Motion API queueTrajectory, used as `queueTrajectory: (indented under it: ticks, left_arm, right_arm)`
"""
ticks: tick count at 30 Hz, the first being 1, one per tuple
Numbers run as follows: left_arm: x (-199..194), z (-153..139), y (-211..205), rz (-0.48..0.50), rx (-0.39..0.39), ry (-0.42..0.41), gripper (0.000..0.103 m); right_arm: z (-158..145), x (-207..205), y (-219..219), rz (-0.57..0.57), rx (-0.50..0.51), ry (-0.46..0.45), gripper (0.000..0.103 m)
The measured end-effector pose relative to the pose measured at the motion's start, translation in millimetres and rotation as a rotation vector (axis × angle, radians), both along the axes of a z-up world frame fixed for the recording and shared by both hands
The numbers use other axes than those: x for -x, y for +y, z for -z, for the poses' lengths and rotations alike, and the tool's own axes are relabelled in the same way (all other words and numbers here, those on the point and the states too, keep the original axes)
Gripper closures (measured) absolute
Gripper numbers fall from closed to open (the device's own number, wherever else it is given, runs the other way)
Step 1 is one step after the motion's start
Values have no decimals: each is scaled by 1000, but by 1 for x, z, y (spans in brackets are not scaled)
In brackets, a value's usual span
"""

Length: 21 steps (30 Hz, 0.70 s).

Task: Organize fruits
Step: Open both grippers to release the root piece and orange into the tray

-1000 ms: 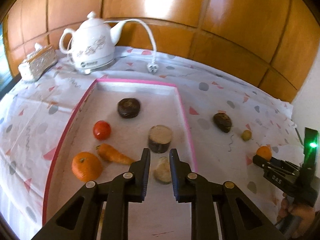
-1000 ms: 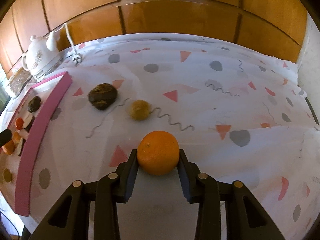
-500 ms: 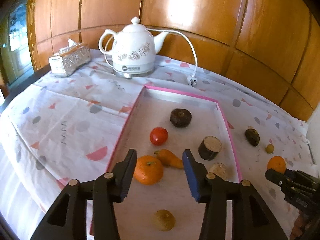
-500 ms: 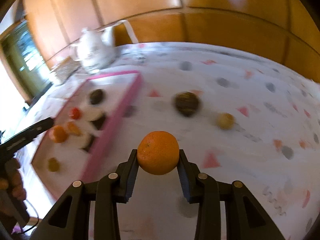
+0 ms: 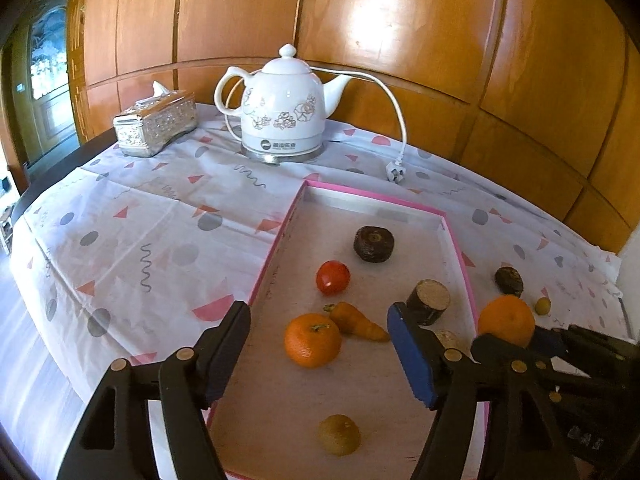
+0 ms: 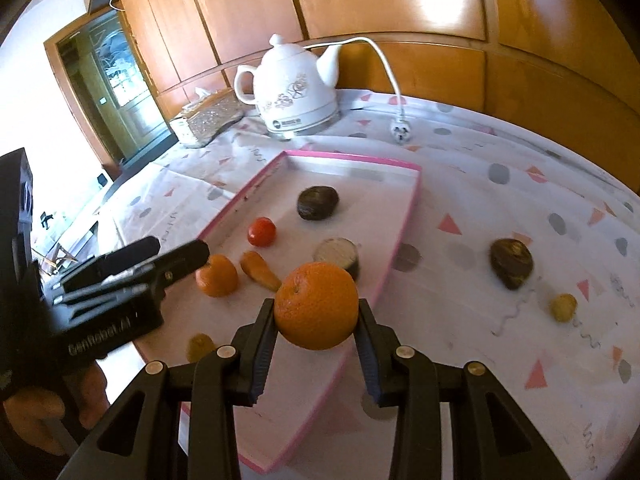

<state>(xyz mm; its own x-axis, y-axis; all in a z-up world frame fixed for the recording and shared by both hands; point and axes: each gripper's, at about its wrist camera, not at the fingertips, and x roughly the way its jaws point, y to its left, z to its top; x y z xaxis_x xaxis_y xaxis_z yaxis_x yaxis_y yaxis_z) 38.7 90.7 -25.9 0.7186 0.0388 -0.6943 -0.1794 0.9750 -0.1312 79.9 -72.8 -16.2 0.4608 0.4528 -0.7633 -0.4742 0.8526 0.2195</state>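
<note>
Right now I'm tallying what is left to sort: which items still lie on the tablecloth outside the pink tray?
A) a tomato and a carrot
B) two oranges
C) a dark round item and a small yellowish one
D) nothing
C: the dark round item and the small yellowish one lie on the cloth right of the pink tray.

You're in a home, likely a dining room: wood-panelled wall [image 5: 400, 32] at the far side, desk under a patterned cloth [image 5: 152, 216], white floral electric kettle [image 5: 280, 116], glittery tissue box [image 5: 156, 128], glazed wooden door [image 6: 116, 92] far left.
</note>
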Motion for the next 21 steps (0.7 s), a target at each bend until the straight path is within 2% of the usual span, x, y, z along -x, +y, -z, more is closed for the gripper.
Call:
queueTrajectory:
  ticks: [9,21]
  left_arm:
    - [1,6,9,-29,2,19,31]
    - [3,5,14,-38,10,16,30]
  right_arm:
    - [2,-21,27,-12,-27,28,63]
    - [5,-23,23,38,-58,30,60]
